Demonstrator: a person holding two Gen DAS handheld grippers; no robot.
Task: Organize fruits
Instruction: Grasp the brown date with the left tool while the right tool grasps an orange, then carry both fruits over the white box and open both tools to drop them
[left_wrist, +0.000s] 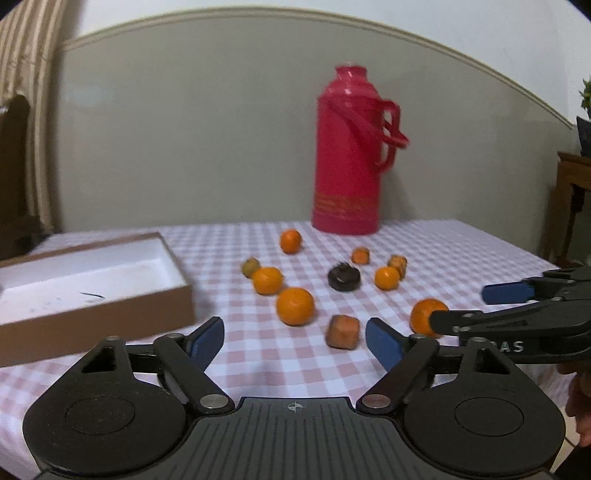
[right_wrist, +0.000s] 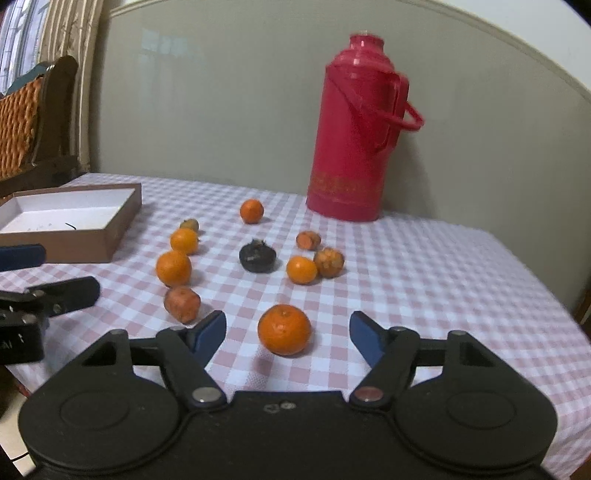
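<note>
Several oranges and darker, shrivelled fruits lie scattered on the pink checked tablecloth (left_wrist: 461, 251). My left gripper (left_wrist: 294, 341) is open and empty, just short of a brownish fruit (left_wrist: 342, 331) and an orange (left_wrist: 294, 305). My right gripper (right_wrist: 288, 334) is open, with an orange (right_wrist: 284, 329) on the cloth between its fingers, not gripped. The right gripper also shows in the left wrist view (left_wrist: 469, 304), beside that orange (left_wrist: 423, 315). A blackened fruit (right_wrist: 257, 256) lies mid-table. An open brown box (left_wrist: 88, 280) with a white inside sits at the left; in the right wrist view it (right_wrist: 74, 221) holds no fruit.
A tall red thermos (left_wrist: 349, 151) stands at the back of the table by the wall. A dark wooden chair (right_wrist: 40, 122) stands at the far left. A wooden side table (left_wrist: 570, 206) stands to the right. The table's right edge (right_wrist: 554, 288) drops off close by.
</note>
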